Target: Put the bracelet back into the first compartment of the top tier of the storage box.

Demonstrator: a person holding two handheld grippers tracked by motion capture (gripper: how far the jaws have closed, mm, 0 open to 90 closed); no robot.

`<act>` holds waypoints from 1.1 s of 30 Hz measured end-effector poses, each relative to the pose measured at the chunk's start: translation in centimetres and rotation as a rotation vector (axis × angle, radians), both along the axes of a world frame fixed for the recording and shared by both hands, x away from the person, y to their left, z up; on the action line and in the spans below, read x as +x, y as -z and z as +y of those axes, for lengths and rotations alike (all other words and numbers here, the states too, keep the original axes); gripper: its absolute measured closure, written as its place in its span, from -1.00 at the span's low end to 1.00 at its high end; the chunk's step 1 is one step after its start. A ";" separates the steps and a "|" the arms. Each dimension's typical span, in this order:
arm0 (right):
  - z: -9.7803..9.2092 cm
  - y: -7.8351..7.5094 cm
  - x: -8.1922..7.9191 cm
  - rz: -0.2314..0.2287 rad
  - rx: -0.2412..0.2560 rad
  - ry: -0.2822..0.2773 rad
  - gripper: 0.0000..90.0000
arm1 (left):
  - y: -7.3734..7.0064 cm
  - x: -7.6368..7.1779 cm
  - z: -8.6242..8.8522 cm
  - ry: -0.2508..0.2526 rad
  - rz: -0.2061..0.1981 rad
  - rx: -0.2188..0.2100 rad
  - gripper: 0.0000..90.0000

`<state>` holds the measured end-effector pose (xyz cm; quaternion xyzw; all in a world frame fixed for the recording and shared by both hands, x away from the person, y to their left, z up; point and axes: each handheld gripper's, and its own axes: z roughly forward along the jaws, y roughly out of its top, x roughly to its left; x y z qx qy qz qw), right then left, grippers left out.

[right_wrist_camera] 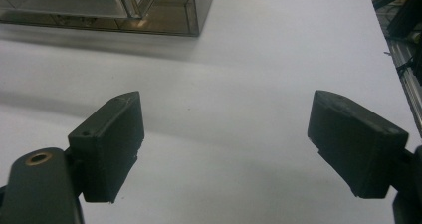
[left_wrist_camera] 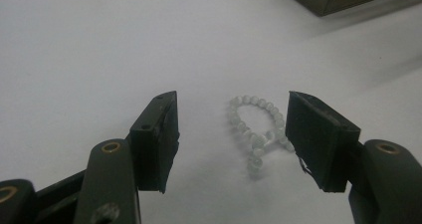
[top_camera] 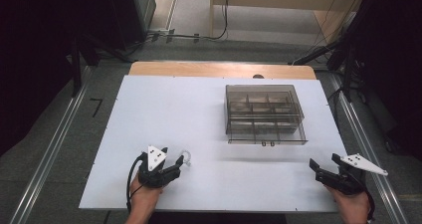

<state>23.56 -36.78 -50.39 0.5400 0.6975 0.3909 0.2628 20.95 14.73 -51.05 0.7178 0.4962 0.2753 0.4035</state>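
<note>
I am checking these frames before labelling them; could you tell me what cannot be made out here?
- Bead bracelet: in the left gripper view one jaw covers its right edge, so contact cannot be judged.
- Compartment box: in the high view its contents are too small and dim; the right gripper view's top edge cuts it off.

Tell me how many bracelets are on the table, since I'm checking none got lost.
1. A pale bead bracelet lies on the white table, between the open fingers of the left gripper, at the near left. More could be hidden inside the tinted box.
</note>
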 end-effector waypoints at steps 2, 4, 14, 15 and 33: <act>0.0 0.0 0.0 0.000 0.000 0.000 -0.70 | 0.1 0.1 0.0 0.001 0.003 0.001 -0.10; 0.0 0.0 0.0 0.001 0.000 0.000 -0.70 | 0.1 0.1 0.0 0.003 0.009 0.007 -0.05; 0.0 0.0 0.0 0.003 -0.001 -0.001 -0.70 | 0.5 0.5 0.2 0.011 0.028 0.017 0.11; 0.0 0.0 0.0 0.007 -0.001 0.000 -0.70 | 0.6 0.5 0.1 0.016 0.036 0.017 0.12; 0.0 0.1 0.1 0.015 -0.002 0.000 -0.70 | 1.0 0.9 -0.2 0.050 0.071 0.026 0.40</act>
